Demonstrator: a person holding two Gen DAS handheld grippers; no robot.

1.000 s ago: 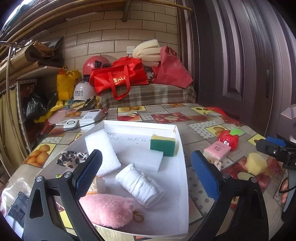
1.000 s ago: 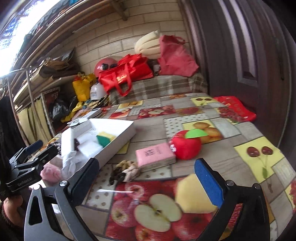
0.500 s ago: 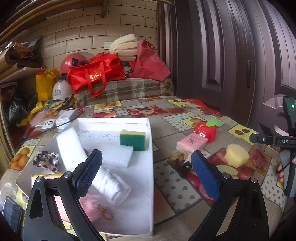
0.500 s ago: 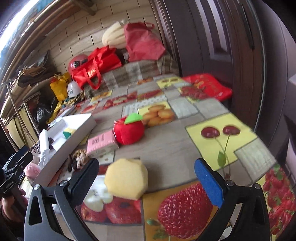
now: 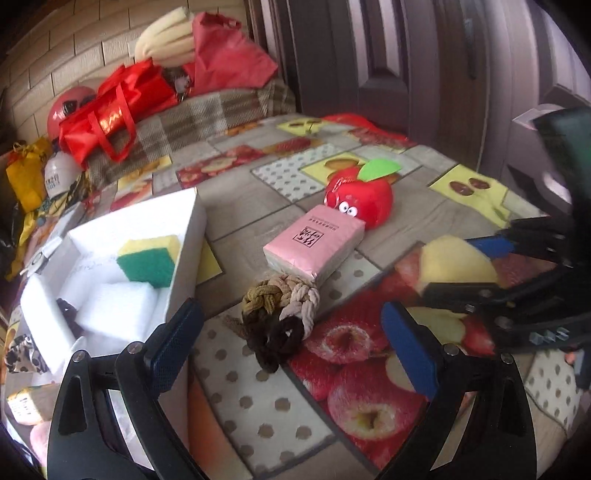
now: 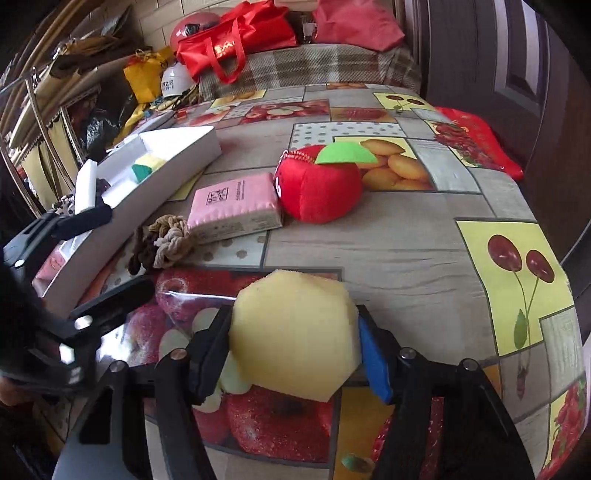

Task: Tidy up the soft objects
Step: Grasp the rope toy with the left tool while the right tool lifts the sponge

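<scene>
Where pads (image 6: 375, 363) grip, sponge (image 6: 295, 332) perhaps hidden

You are in a home. You can see a table with a shiny fruit-picture cloth (image 6: 406, 243), a tan brick wall (image 5: 74, 55), and a dark wooden door (image 5: 406, 55). Red shopping bags (image 6: 236, 33) sit on a checked blanket (image 6: 314, 66).
</scene>
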